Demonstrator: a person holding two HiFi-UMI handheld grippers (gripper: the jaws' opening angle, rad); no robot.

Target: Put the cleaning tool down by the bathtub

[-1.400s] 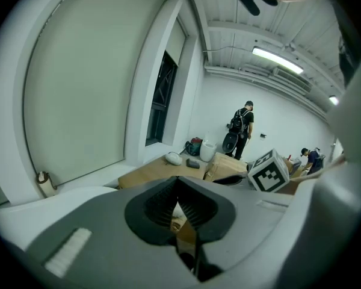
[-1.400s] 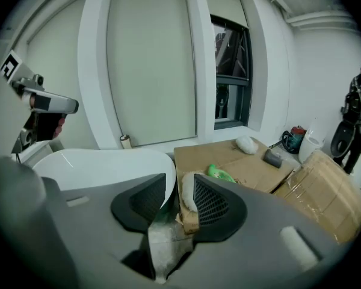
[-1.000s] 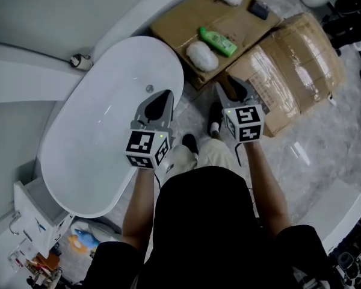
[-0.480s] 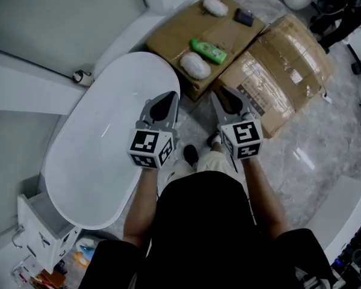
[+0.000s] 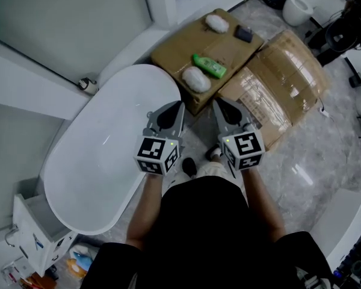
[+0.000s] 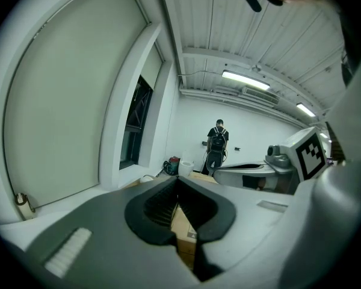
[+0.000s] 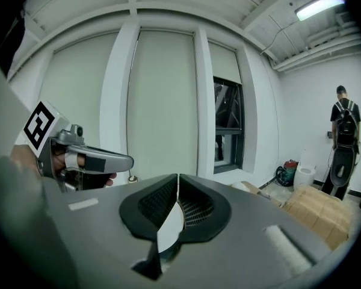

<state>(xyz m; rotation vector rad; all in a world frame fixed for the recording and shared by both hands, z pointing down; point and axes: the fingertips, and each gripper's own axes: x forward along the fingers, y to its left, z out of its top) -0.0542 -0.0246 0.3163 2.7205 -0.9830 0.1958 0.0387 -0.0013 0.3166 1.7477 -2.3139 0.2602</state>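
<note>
- The right gripper (image 7: pixel 178 179), low centre-right in the head view, was closing its jaws from wide apart to almost touching, with nothing between them.
- The left gripper (image 6: pixel 177 185) beside it was pinched together and empty.
- The bathtub (image 5: pixel 108 155) filled the left.
- The likely cleaning tool, a white pad (image 5: pixel 195 78), lay unheld on the cardboard box (image 5: pixel 174 47) at upper centre, by the tub's end. The set-down looked finished.

White fluffy cleaning tool (image 5: pixel 195 79) lies on cardboard (image 5: pixel 174 50) just beside bathtub (image 5: pixel 108 155).
</note>
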